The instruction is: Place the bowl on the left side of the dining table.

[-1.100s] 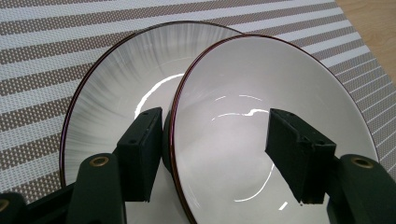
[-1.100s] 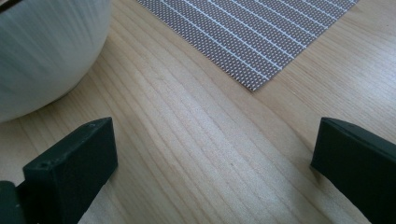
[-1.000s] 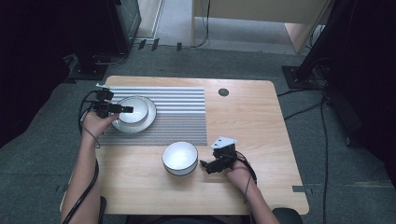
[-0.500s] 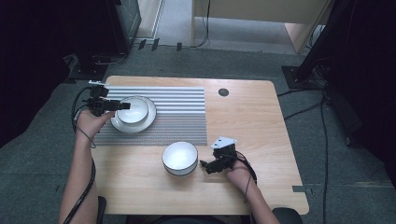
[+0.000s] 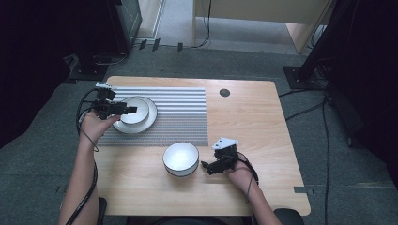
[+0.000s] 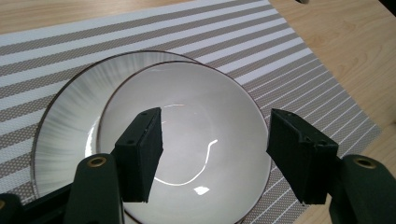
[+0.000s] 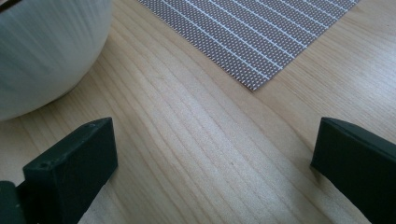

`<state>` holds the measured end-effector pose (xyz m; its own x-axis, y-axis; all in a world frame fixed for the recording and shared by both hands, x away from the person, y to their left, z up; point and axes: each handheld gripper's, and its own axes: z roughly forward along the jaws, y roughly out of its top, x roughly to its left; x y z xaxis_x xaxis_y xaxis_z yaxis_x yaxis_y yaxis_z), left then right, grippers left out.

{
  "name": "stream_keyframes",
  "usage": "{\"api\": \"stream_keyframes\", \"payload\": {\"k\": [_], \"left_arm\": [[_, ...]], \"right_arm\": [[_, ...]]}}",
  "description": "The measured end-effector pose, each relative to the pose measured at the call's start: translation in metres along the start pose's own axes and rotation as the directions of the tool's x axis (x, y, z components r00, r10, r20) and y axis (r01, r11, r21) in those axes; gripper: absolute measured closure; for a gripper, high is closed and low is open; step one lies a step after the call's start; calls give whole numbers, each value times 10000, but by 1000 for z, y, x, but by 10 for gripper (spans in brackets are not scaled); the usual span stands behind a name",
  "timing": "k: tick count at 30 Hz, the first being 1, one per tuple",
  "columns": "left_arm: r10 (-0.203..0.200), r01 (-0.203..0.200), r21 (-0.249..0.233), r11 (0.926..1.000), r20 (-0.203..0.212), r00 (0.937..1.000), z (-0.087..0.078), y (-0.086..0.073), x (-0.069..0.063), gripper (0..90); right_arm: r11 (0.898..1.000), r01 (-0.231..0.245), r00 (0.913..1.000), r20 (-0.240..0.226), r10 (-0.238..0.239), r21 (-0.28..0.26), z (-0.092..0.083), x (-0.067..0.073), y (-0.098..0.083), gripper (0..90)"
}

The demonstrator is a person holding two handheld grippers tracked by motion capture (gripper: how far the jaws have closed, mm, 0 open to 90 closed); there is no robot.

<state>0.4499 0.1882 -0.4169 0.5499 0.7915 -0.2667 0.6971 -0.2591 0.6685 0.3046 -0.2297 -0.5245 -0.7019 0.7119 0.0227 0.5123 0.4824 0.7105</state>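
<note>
With both grippers gaping empty, the left gripper (image 6: 212,156) is being held over a glossy white ceramic bowl (image 6: 187,140) nested on a ribbed plate (image 6: 70,121), judged rigid, slippery and breakable, best pinched across its thin rim.

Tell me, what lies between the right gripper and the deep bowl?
Nothing: in the high view, bare wooden table separates the right gripper from the bowl. The right gripper view shows bare wood too.

A lab or office: grey carpet floor (image 5: 356,187), trailing cables (image 5: 305,110), dark equipment stands (image 5: 324,51), wooden table (image 5: 263,136).
</note>
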Motion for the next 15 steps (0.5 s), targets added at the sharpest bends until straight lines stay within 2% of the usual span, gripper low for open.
{"api": "stream_keyframes", "payload": {"k": [9,15], "left_arm": [[208,-209,80,9997,171,9996,5,-1,-11,355],[488,-491,66,9988,321,9983,7,-1,-22,354]], "right_arm": [[10000,27,10000,-15,-27,19,0,0,0,0],[10000,32,10000,-23,-32,12,0,0,0,0]]}}
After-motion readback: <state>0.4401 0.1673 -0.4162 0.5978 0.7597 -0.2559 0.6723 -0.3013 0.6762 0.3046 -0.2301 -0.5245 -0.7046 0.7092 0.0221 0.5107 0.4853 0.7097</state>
